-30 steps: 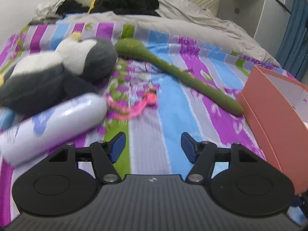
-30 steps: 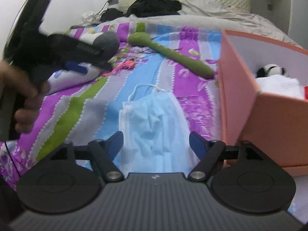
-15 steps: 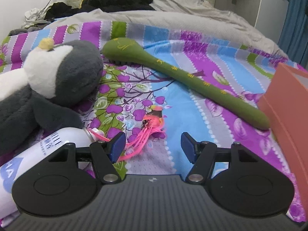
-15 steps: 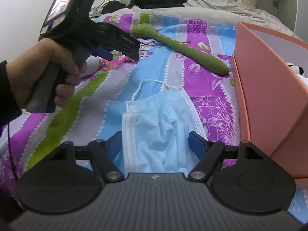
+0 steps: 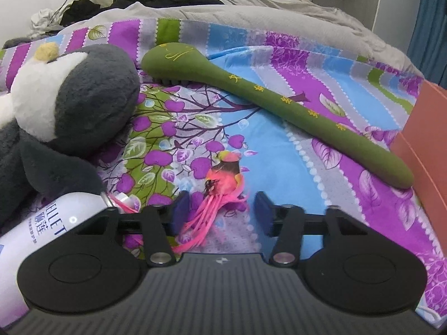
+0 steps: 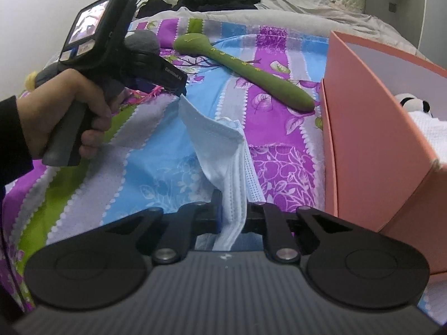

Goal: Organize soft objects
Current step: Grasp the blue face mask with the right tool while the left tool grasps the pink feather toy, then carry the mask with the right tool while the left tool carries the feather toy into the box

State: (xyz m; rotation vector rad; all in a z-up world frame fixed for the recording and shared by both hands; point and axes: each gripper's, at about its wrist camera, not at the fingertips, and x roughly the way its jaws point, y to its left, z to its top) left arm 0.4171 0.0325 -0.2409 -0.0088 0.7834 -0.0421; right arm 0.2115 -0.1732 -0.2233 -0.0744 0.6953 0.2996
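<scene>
In the left wrist view, a pink feathered bird toy lies on the striped bedspread. Its tail feathers trail between the fingers of my left gripper, whose jaws are closing with the pads still clear of the toy. A grey and white penguin plush lies to the left, and a long green plush stick lies behind. My right gripper is closing its jaws on a blue face mask, which is pinched between them and bunched upward.
A salmon-pink box stands at the right, holding a panda plush and white cloth. A white spray can lies by the left fingers. A person's hand holds the left gripper. Dark clothes are piled at the headboard.
The left gripper moved forward and down to the pink bird toy and its jaws narrowed. The right jaws closed on the mask, which went from lying flat to bunched up.
</scene>
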